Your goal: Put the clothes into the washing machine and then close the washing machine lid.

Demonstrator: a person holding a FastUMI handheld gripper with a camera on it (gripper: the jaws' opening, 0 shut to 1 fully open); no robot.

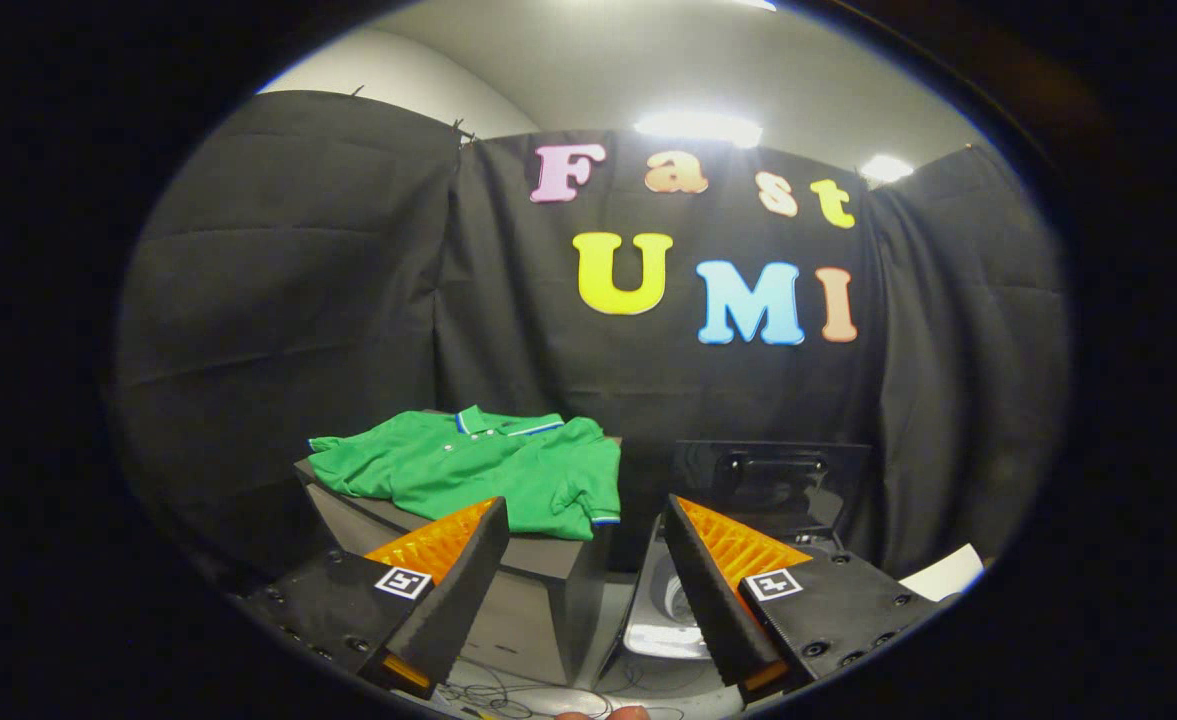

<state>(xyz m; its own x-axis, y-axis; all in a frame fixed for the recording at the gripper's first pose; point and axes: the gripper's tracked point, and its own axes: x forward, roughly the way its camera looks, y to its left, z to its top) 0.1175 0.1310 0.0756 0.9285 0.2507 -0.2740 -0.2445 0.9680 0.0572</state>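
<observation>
A green polo shirt (478, 470) with a blue-and-white collar lies spread on top of a dark box-like stand (538, 590), beyond and slightly left of my fingers. To its right sits the washing machine (663, 610), its white tub opening showing low between the stand and my right finger. Its dark lid (773, 485) stands raised behind the opening. My gripper (588, 515) is open, fingers wide apart with nothing between them, held short of the shirt.
Black cloth walls close the booth behind and on both sides. A white sheet-like object (943, 575) lies at the right past my right finger. Thin cables (518, 690) run on the floor below the stand.
</observation>
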